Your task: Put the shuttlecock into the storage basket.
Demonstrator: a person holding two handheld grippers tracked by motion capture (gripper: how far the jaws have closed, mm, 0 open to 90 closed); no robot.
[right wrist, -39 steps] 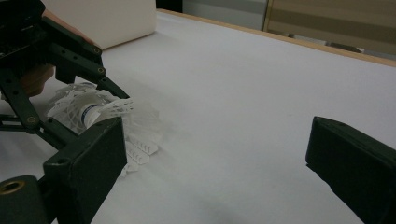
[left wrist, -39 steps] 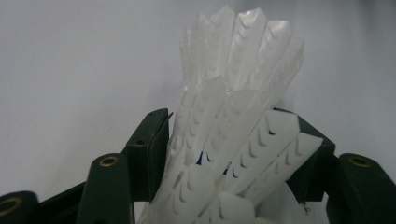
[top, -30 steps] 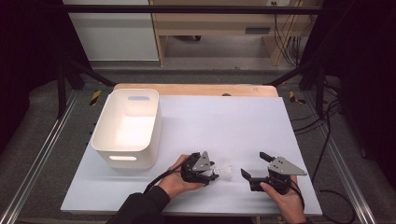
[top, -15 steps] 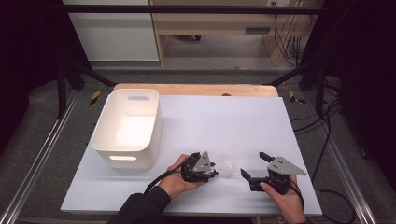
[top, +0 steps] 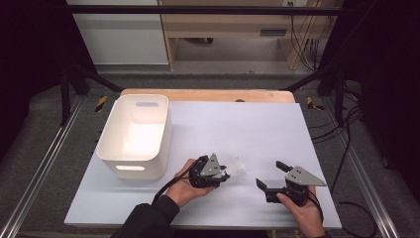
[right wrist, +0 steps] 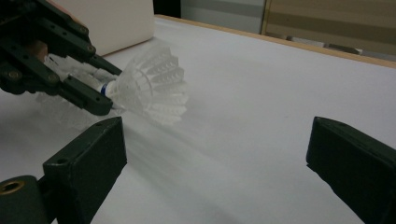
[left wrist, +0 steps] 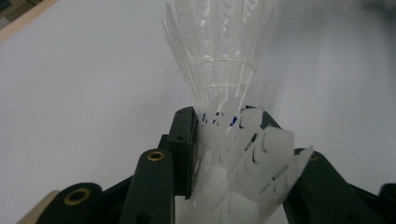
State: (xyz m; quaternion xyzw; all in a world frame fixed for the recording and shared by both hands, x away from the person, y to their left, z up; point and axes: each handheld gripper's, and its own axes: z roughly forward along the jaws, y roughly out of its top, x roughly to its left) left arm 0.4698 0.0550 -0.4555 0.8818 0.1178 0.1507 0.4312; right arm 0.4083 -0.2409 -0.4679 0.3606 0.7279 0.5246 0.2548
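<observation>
Nearest the person, the front edge of the white table top (top: 247, 218) runs just under both hands, so there is little room toward the person. The right gripper (top: 272, 179) sits close to that edge and near the table's right side; its jaws stand wide apart with nothing between them, and bare table shows in the gap in the right gripper view.

Just left of it, apart from it, the left gripper (top: 224, 174) lies low over the table, pointing toward the right gripper. Its jaws have just been closing and are now clamped on stacked white plastic shuttlecocks (left wrist: 219, 65): in the left gripper view the black pads press both sides of the stack near a blue band, one skirt fanning out ahead of the tips and more skirts nested back between the jaws. In the right gripper view the leading skirt (right wrist: 149, 86) flares free beyond the jaw tips, just above the table.

To the left stands the white bin (top: 111, 144), its near wall close beside the left hand (top: 185, 186).

Beyond the grippers the table lies open up to its wooden far edge (top: 208, 94).
</observation>
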